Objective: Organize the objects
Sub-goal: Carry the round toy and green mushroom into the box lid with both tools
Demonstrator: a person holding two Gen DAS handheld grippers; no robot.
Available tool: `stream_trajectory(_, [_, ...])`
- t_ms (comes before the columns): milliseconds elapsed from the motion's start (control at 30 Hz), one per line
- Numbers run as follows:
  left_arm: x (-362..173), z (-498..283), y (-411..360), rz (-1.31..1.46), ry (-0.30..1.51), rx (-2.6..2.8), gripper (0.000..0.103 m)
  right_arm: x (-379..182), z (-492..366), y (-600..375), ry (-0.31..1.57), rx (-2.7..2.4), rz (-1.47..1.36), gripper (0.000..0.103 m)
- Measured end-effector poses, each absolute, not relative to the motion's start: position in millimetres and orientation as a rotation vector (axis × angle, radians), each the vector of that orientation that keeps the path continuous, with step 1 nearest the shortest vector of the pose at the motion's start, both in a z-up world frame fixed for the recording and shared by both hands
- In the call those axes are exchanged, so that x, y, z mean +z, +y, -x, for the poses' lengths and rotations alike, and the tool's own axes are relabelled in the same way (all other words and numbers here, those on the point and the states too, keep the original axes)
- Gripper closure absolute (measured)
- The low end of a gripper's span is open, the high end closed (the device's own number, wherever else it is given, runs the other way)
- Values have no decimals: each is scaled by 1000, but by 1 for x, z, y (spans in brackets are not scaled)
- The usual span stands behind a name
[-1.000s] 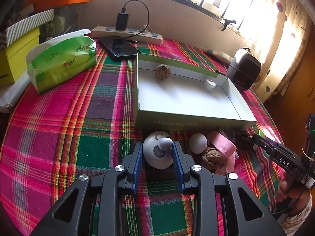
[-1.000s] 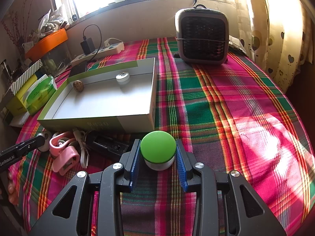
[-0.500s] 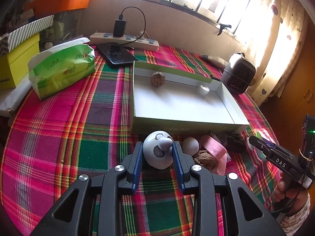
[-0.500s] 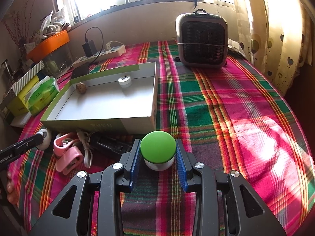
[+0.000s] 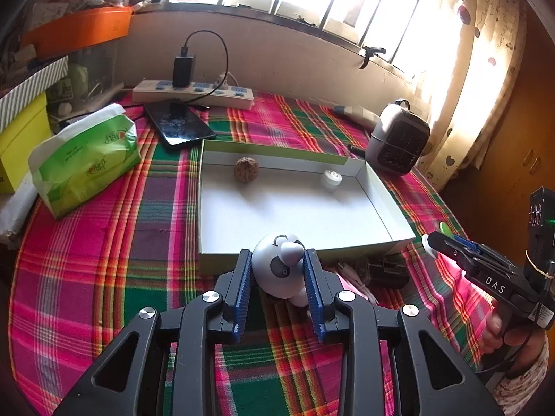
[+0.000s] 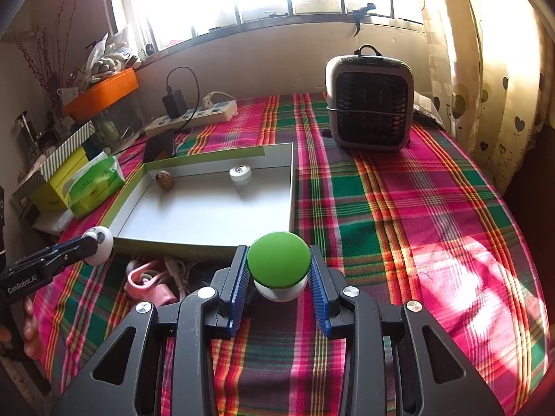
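Both claws grip: left claw (image 5: pixel 279 270) a white toy (image 5: pixel 277 265) (right claw (image 6: pixel 279 274), green-capped knob (image 6: pixel 279 260)).

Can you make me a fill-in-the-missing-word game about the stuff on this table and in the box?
1. The right gripper is shut on a toy with a ____ top.
2. The left gripper is shut on a round white toy with ____ patches.
3. Inside the box, a white cap lies near a brown ____.

Missing words: green; black; walnut
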State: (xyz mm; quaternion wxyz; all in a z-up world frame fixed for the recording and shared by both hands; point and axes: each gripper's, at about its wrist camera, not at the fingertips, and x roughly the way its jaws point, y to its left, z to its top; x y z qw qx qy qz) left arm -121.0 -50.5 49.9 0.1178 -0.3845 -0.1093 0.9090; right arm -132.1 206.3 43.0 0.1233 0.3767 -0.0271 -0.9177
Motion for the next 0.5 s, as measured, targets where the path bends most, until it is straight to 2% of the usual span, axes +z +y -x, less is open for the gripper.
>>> stream_trajectory(500, [66,170,-27,1086,-257,2626,75,57,178,189,-66,-2619,-1073,68])
